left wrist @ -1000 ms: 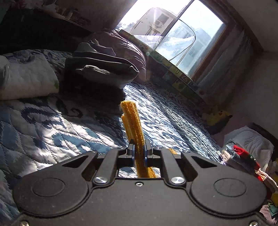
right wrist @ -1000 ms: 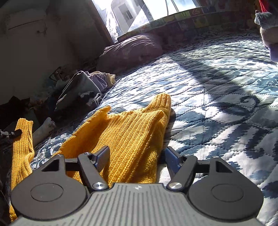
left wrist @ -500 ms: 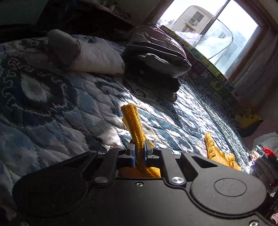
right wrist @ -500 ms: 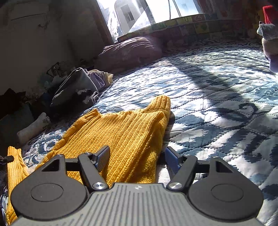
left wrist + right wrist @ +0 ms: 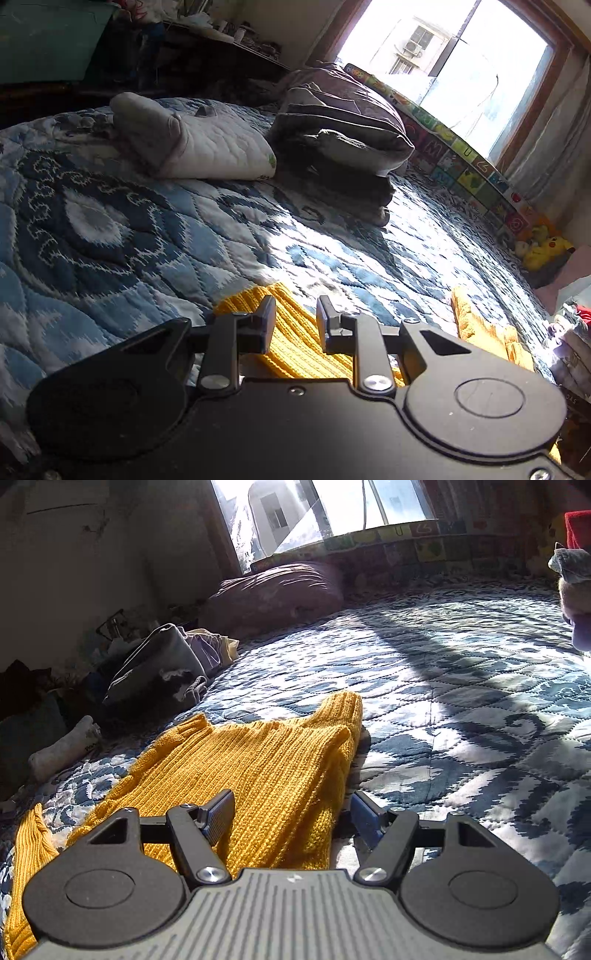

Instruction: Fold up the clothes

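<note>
Both grippers empty: left gripper (image 5: 291, 317) part open over a sweater (image 5: 258, 768) strip, right gripper (image 5: 291, 812) wide astride its bunched edge; pinching one layer risks dragging it askew.

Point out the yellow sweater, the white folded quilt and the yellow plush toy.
yellow sweater (image 5: 266, 760): right wrist view, on the ribbed knit body ahead of the open fingers.
white folded quilt (image 5: 218, 147): left wrist view, on its quilted top face.
yellow plush toy (image 5: 546, 249): left wrist view, on its body by the window corner.
</note>
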Action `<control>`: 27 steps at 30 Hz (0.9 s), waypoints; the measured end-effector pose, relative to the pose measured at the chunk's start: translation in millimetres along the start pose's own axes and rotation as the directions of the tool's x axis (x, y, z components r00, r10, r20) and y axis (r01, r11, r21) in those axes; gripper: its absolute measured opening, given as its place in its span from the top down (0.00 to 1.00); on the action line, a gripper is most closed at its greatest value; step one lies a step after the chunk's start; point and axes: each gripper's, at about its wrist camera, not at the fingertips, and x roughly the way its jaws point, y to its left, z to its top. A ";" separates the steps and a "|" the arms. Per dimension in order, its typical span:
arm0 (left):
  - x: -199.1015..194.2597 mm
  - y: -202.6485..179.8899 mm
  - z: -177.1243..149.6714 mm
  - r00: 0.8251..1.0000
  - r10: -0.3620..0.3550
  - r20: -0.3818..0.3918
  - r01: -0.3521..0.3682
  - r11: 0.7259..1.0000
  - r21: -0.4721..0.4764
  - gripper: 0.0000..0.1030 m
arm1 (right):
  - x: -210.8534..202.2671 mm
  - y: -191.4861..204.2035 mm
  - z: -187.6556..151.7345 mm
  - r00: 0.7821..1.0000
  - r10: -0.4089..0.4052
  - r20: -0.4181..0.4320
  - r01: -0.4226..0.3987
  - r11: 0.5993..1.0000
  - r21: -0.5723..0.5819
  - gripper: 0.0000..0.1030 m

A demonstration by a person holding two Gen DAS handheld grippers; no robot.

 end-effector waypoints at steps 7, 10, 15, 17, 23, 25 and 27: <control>8.2 -50.3 -26.4 0.997 0.072 -0.024 -0.068 0.988 0.140 0.43 | 0.3 4.9 1.1 1.000 -0.011 0.020 0.011 1.000 -0.029 0.44; 21.0 -57.9 -27.0 0.999 0.004 -0.036 0.001 0.993 0.122 0.43 | -1.2 10.7 2.8 1.000 -0.012 0.028 0.014 0.998 -0.060 0.50; 32.7 -63.7 -29.0 0.999 0.017 -0.029 -0.014 0.993 0.117 0.43 | 0.8 17.3 6.0 1.000 0.003 0.013 -0.001 0.996 -0.094 0.58; 31.7 -67.2 -29.1 1.000 -0.002 -0.031 0.005 0.993 0.114 0.43 | 4.1 10.0 9.4 1.000 0.010 -0.001 -0.010 0.999 -0.040 0.59; 35.8 -71.0 -26.6 0.999 -0.025 -0.038 0.029 0.994 0.101 0.43 | 23.2 -29.5 16.1 0.993 0.094 -0.079 -0.074 0.971 0.226 0.31; 36.7 -71.4 -25.8 0.999 -0.028 -0.037 0.032 0.995 0.100 0.43 | 20.5 -28.3 20.2 0.997 0.057 -0.047 -0.045 0.975 0.216 0.44; 37.3 -70.7 -24.6 0.999 -0.036 -0.037 0.039 0.995 0.088 0.43 | 17.7 -27.0 24.2 1.000 0.020 -0.015 -0.017 0.978 0.208 0.44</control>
